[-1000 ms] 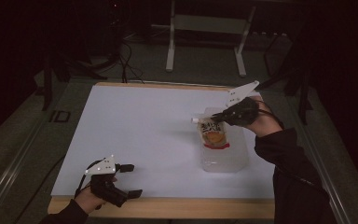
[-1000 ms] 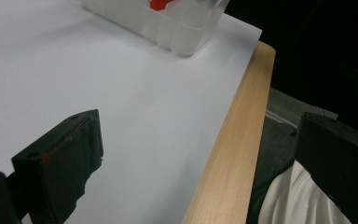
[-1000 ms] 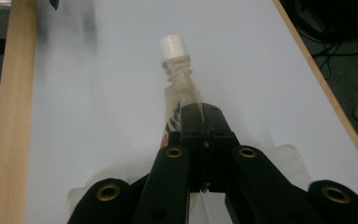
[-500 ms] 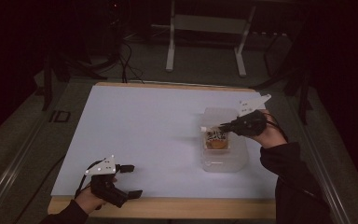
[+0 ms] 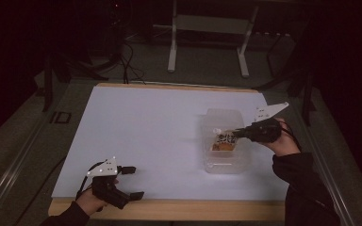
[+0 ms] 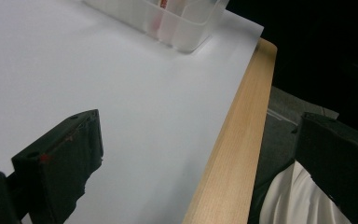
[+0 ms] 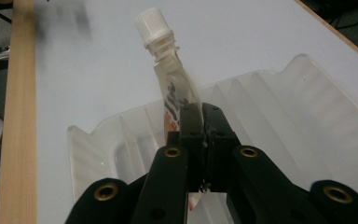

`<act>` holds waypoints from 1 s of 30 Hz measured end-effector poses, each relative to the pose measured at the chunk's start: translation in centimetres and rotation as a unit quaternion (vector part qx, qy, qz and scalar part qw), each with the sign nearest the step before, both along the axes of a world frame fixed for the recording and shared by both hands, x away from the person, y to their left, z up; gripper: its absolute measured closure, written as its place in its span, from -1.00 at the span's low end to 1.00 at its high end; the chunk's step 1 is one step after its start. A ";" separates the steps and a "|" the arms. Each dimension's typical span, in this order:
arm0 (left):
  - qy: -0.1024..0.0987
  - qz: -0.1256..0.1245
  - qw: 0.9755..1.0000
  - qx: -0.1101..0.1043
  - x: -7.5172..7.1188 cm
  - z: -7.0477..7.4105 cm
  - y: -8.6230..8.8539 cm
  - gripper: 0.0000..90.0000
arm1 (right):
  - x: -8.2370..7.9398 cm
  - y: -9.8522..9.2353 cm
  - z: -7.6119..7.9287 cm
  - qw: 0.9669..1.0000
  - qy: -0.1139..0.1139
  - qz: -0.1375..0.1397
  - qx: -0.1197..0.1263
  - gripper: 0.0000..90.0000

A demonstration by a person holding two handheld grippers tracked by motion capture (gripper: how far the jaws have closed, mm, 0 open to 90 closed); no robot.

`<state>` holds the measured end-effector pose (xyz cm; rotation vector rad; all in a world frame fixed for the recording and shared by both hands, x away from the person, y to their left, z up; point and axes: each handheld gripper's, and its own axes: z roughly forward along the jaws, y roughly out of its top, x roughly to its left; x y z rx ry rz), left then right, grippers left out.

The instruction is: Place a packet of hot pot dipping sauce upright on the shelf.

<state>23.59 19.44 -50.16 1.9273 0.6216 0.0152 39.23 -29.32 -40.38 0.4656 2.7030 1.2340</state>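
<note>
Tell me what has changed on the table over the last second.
The right gripper carried the spouted pouch downward over the clear plastic container, jaws clamped on it throughout. The left gripper, open, stayed at the table's near edge; the container did not move.

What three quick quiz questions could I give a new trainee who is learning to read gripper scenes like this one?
1. True or false: the right gripper is shut on the spouted pouch.
2. What lies under the pouch: A) a clear plastic tray, B) a cardboard box, C) a metal bowl?
3. How do the left gripper's jaws stand?

Key: 1. true. 2. A. 3. Open and holding nothing, near the table's wooden edge.
</note>
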 end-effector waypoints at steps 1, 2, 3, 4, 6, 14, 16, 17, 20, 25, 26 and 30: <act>0.000 0.000 1.000 0.001 0.0 0.0 0.0 -0.96 | 0.0 0.0 0.0 1.000 0.002 0.000 -0.001 0.94; 0.000 0.000 1.000 0.001 0.0 0.0 0.0 -0.96 | 0.0 0.0 0.0 1.000 0.000 0.000 -0.003 0.93; 0.000 0.000 1.000 0.000 0.0 0.0 0.0 -0.96 | -0.1 0.1 0.1 1.000 -0.001 -0.001 -0.005 0.87; 0.000 0.000 1.000 0.000 0.0 0.0 -0.1 -0.96 | -0.1 0.2 0.1 1.000 -0.001 -0.001 -0.007 0.80; -0.002 -0.001 1.000 0.003 -0.1 0.0 0.0 -0.96 | -0.1 0.3 0.3 1.000 0.001 -0.008 -0.009 0.73; -0.003 -0.003 1.000 0.003 -0.1 0.0 0.0 -0.96 | -1.0 0.5 1.7 1.000 -0.013 -0.004 0.003 0.58; -0.002 -0.003 1.000 0.002 -0.1 0.0 0.0 -0.96 | -1.3 0.6 2.2 1.000 -0.019 -0.007 0.004 0.53; -0.001 -0.003 1.000 0.002 -0.1 0.0 0.0 -0.96 | -1.5 0.7 2.5 1.000 -0.019 -0.010 0.006 0.46; -0.002 -0.003 1.000 0.003 -0.1 0.0 -0.1 -0.96 | -2.1 1.0 3.1 1.000 -0.015 -0.022 0.006 0.27; -0.005 -0.004 1.000 0.005 -0.3 0.0 0.0 -0.96 | -3.3 1.4 3.7 0.999 -0.011 -0.032 0.020 -0.02; -0.006 -0.003 1.000 0.005 -0.3 0.0 0.0 -0.96 | -3.6 1.5 3.8 0.999 -0.013 -0.035 0.025 -0.08; -0.006 -0.003 1.000 0.005 -0.3 0.0 0.0 -0.97 | -4.7 1.6 3.8 0.998 -0.020 -0.042 0.035 -0.25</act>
